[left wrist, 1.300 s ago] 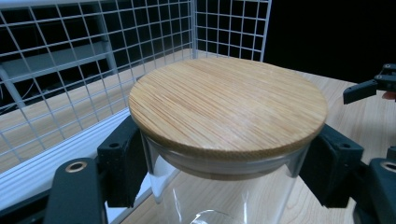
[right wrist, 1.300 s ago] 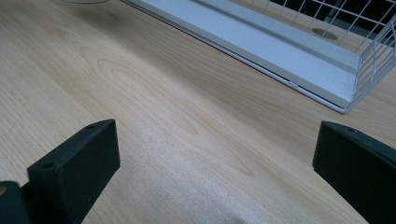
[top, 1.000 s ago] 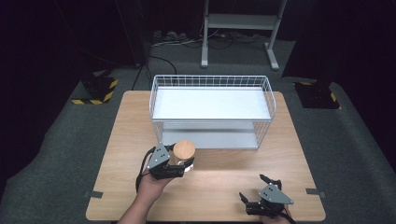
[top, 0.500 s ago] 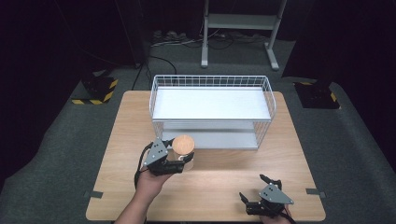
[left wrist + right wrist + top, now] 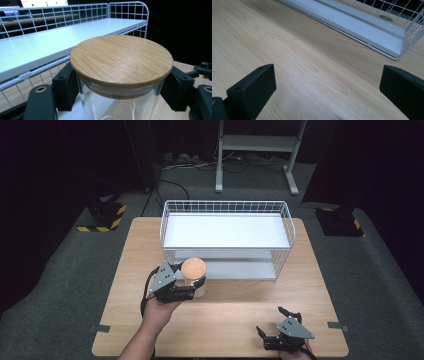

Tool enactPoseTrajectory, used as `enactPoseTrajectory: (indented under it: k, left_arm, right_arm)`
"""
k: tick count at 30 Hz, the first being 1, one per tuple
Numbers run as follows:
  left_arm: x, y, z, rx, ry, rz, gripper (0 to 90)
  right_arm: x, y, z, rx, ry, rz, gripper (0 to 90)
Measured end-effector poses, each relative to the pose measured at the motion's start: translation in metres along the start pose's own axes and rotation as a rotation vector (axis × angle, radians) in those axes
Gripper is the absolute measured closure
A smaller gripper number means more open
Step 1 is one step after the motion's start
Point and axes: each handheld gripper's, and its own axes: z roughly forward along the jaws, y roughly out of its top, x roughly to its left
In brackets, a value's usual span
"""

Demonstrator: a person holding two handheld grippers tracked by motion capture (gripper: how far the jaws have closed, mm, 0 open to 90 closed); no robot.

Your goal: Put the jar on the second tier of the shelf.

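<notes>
A clear glass jar [image 5: 194,281] with a round bamboo lid [image 5: 121,58] is held by my left gripper [image 5: 192,285], whose jaws clamp the glass just under the lid. In the high view the jar sits in front of the left end of the white wire rack [image 5: 226,238], close to its lower shelf. The rack's upper shelf [image 5: 50,42] runs just behind the lid. My right gripper [image 5: 278,324] rests near the table's front right edge, open, with bare wood between its fingers [image 5: 252,85].
The rack has a lower shelf [image 5: 352,23] with a wire end panel, seen ahead of the right gripper. The wooden table [image 5: 230,320] lies between the two grippers. A metal stand [image 5: 255,150] and cables are on the floor behind the table.
The left gripper has carried the jar a little forward and up toward the rack's left front. The right gripper has stayed put.
</notes>
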Motion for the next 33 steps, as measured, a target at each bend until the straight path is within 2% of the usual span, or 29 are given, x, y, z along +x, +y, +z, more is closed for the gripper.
enactPoseTrajectory:
  k: [21, 33]
  left_arm:
    - [0.006, 0.035, -0.005, -0.054, 0.016, 0.045, 26.4]
    - [0.011, 0.058, -0.01, -0.094, 0.023, 0.053, 26.5]
  right_arm:
    - [0.0, 0.0, 0.0, -0.002, 0.002, 0.004, 0.1]
    - [0.0, 0.0, 0.0, -0.002, 0.002, 0.004, 0.1]
